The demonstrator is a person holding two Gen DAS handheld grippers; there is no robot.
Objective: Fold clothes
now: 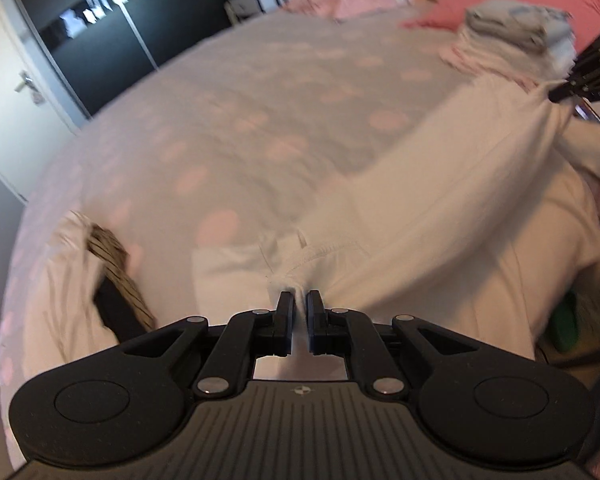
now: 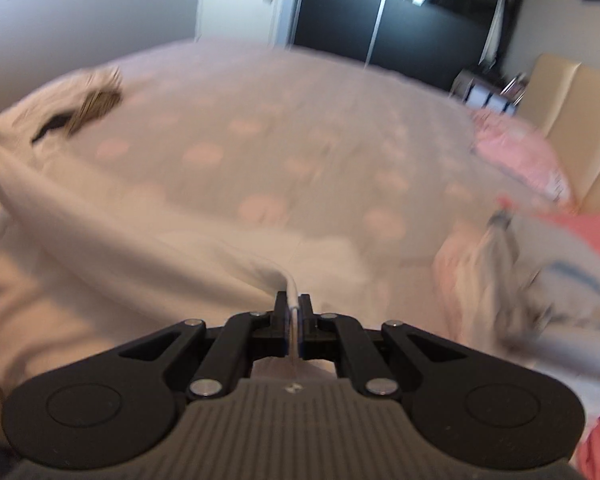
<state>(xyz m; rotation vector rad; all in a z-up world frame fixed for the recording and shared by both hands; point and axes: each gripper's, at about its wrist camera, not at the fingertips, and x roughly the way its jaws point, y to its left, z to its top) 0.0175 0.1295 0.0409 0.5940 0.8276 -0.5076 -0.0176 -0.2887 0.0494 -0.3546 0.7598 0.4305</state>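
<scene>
While both tongs stay blurred, left gripper clenched on white garment, right gripper grasping its edge, dotted bedsheet beneath, no readable writing.

light: soft, dim | blur: heavy motion smear | edges: fisheye-bent, dark corners

I observe my left gripper clamped on a bunched edge of the white garment, which stretches across the pink-spotted bed cover to my right gripper. A folded stack sits beyond.
</scene>
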